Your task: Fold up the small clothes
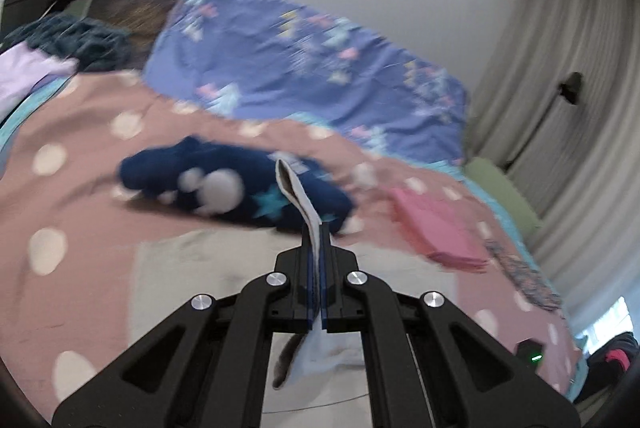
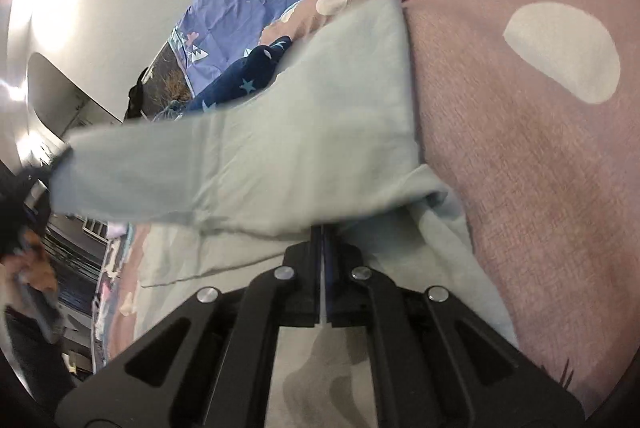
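While both tongs grip pale garment: left tongs lift sleeve end; right tongs pin edge on bed; sleeve axis runs between them.

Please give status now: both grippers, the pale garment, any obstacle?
Left gripper shut on pale green garment, edge lifted. Right gripper shut on same garment. Navy star clothing and pink folded item lie beyond, apart.
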Demonstrator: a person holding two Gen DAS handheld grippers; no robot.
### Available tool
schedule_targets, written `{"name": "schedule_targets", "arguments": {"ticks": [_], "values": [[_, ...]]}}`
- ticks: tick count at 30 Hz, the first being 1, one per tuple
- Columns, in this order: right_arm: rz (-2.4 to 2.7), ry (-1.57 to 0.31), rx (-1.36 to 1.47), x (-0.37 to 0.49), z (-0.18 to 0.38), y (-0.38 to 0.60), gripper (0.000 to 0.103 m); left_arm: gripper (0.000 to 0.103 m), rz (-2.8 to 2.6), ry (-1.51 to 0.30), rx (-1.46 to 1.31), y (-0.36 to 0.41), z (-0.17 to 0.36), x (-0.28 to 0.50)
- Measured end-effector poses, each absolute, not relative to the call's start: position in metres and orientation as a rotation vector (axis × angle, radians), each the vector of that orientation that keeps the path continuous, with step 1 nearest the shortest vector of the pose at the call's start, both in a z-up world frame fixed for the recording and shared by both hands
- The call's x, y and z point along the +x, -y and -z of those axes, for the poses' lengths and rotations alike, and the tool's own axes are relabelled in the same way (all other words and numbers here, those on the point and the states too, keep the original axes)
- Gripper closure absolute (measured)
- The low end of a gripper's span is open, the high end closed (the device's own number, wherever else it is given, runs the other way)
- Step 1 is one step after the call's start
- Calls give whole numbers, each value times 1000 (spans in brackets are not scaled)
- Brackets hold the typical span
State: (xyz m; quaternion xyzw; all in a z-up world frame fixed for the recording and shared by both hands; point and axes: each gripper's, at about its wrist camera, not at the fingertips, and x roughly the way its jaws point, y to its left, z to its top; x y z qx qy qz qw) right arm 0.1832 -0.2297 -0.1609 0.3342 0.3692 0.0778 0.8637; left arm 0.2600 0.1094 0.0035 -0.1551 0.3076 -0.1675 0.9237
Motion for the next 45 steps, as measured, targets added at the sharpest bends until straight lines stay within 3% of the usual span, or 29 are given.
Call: {"name": "schedule_targets", "arguments": {"ticks": [8,12,17,21,24,28,32,36,40,42,43,45], "values": [[-162,-776,692,183,158,230,102,102,246,-738,-446,-164,50,262],[-165,-774,697,182,159,231,102,102,286,-718,-514,-175,36,253],[-173,-769,713,184,159,233,102,101,253,-709,-402,-172,33,251],[-174,-769,714,183,159,233,102,74,124,-864,-317,-175,92,265],[-177,-768,717,184,159,233,102,74,52,-917,-308,-185,118,263],[-177,-768,717,184,159,233,102,64,38,-854,-292,-187,107,251],[-177,-765,725,183,158,233,103,55,99,-818,-182,-161,99,240],[67,-671,760,157,152,260,103,44,58,-872,14,-126,135,238],[10,-722,795,151,158,270,103,40,-2,-844,139,-110,136,232],[-8,-757,698,145,149,258,95,40,-7,-841,146,-111,135,231],[-28,-765,666,141,144,254,82,40,-3,-841,139,-113,135,230],[-94,-764,644,134,131,251,66,40,3,-842,125,-115,135,231]]}}
